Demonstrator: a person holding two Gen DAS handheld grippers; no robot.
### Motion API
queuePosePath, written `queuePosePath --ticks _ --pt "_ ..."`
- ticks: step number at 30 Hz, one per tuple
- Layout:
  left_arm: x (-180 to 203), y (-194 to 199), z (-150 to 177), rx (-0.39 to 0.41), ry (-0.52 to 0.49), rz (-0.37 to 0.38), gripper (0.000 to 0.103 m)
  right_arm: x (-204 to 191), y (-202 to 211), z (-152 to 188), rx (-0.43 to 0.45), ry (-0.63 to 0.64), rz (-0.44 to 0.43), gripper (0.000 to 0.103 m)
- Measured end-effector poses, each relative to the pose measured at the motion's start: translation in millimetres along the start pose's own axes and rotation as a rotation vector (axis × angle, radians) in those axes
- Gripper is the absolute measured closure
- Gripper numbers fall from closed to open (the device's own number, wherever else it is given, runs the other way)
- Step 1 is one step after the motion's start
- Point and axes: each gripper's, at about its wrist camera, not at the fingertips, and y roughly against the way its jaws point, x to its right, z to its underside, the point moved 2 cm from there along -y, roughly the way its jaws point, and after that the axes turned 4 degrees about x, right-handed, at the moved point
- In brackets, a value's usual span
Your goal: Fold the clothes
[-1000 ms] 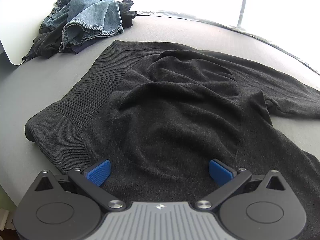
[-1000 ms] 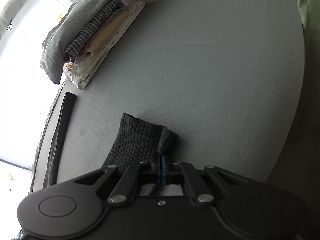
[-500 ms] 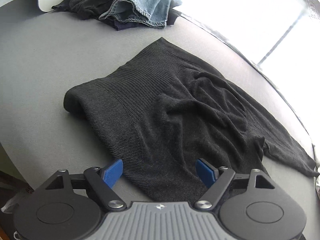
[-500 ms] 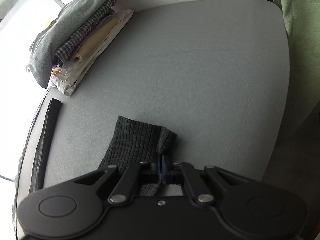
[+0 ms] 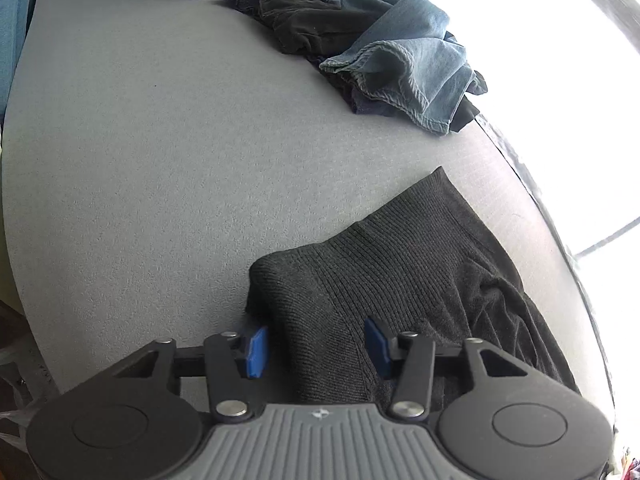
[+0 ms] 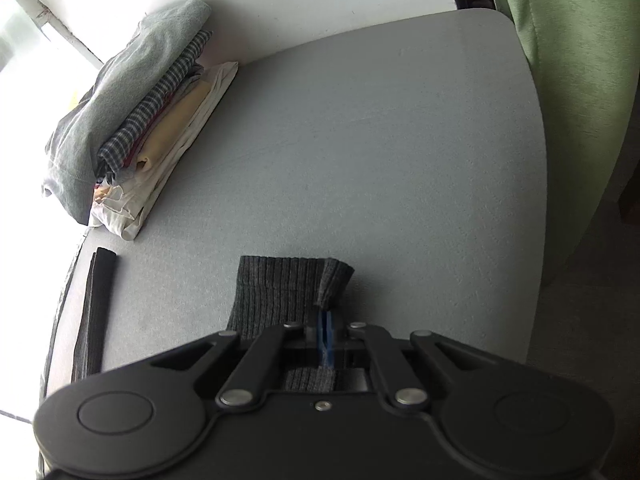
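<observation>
The dark grey sweater (image 5: 400,272) lies on the grey surface (image 5: 160,160) at the lower right of the left wrist view. Only its ribbed hem and a stretch of rumpled body show. The rest runs off under the tool and into the glare of the window, which washes out that whole edge. The left gripper (image 5: 316,348) straddles the folded hem corner. Its fingers are closing, the blue pads still apart with the knit between them. At the far end sits a loose heap of jeans (image 5: 408,56) and dark garments, partly cut off by the frame; how many pieces are in it is hard to tell. The right gripper (image 6: 325,334) has its fingers pinched tight on a ribbed cuff (image 6: 276,284), whose sleeve vanishes under the tool. Beyond it, a stack of folded clothes (image 6: 152,112) stands by the window. A dark strip (image 6: 94,320) along the surface's left edge cannot be identified.
</observation>
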Motion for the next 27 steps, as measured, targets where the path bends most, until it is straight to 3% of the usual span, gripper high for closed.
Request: queuePosePath --ticks 5,10,14,17,22,27 --pt "19 18 -27 0.064 0.014 0.076 0.099 -40 28 -17 0.098 0.052 -0.134 0.101" --pt "50 55 -48 0.160 0.002 0.147 0.099 -70 64 -43 0.180 -0.009 -0.285 0.101" --pt "64 73 -58 0.215 -0.014 0.172 0.099 -96 92 -58 0.268 0.072 -0.350 0.101" --pt "61 69 -57 0.205 -0.033 0.144 0.099 -107 93 -63 0.299 0.132 -0.340 0.101" --pt "35 53 -48 0.145 0.090 0.100 0.099 -112 75 -52 0.266 0.182 -0.271 0.101" --pt "38 43 -50 0.145 0.098 0.062 0.099 -138 52 -42 0.251 0.242 -0.235 0.101"
